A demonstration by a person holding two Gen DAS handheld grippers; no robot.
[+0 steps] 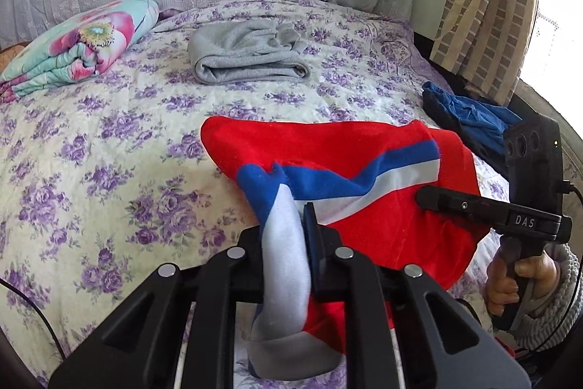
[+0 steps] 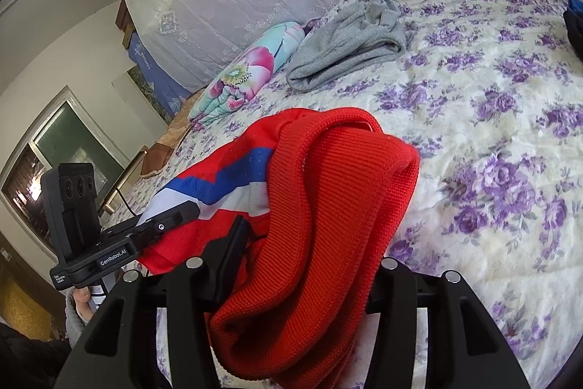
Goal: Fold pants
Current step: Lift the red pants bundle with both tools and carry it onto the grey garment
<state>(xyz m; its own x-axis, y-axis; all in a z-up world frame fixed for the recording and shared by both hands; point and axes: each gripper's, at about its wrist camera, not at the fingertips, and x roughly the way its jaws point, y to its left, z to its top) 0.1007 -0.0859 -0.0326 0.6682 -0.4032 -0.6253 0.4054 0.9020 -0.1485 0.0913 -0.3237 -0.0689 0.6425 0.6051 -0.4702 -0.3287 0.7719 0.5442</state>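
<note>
Floral bedspread [image 1: 109,133] carries your red pants [image 1: 364,152] near its front edge (half lifted); left gripper [image 1: 304,236] pinches the striped cuff, right gripper [image 2: 306,243] clamps bunched waistband, which could slip.

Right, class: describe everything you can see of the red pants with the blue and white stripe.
The red pants look like ribbed knit with a blue and white band. They are bunched and lifted over the floral bedspread. The left tool is shut on the striped edge; the right tool holds a thick red fold, which drapes down between its fingers.
</note>
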